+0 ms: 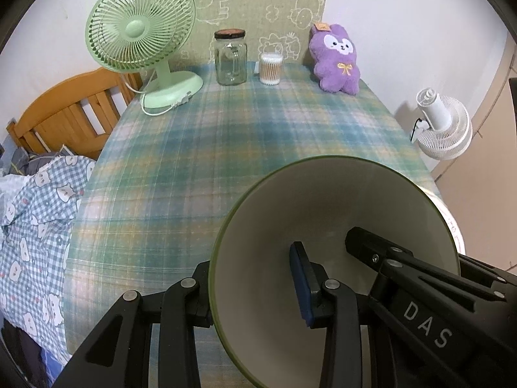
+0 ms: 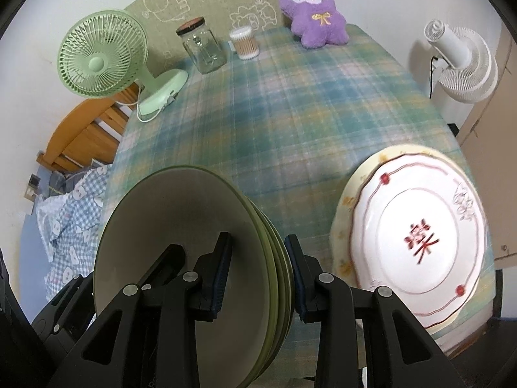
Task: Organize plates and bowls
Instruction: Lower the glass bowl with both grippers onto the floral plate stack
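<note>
Both grippers clamp one stack of green-rimmed bowls (image 2: pixel 194 258) — the left gripper (image 1: pixel 255 287) on its left rim, the right gripper (image 2: pixel 258 278) on its right. Just right of that stack sit the patterned plates (image 2: pixel 416 236), already piled. Setting the bowls down seems left — their undersides are hidden.
</note>
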A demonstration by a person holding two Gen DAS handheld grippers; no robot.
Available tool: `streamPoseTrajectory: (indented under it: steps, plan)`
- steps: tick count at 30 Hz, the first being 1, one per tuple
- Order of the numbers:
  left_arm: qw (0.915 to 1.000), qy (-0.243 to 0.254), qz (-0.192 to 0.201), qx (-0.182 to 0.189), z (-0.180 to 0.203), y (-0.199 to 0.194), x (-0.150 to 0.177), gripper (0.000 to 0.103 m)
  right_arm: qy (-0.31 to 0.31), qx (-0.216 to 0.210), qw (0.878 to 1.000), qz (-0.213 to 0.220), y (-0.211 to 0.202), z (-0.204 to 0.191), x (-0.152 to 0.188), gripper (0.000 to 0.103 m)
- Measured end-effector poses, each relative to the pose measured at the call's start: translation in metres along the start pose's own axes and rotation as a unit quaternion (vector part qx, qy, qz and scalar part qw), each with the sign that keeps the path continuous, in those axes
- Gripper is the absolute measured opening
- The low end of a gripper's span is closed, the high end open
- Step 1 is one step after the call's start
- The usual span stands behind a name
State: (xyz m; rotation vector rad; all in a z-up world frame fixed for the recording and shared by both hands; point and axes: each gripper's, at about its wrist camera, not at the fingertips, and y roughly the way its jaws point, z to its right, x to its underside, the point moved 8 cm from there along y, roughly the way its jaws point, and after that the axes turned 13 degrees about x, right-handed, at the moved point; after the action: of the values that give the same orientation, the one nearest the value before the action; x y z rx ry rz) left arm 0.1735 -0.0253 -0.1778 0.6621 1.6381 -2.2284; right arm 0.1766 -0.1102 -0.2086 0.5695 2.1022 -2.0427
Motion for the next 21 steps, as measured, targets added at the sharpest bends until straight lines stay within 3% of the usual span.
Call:
streamPoseTrajectory:
  steps: [21]
  plan:
    - [0.9996, -0.014, 0.024, -0.007, 0.079, 0.0, -0.014, 0.035, -0.016, 0.002, 1.0, 0.018, -0.029, 0.075, -0.02, 0.037]
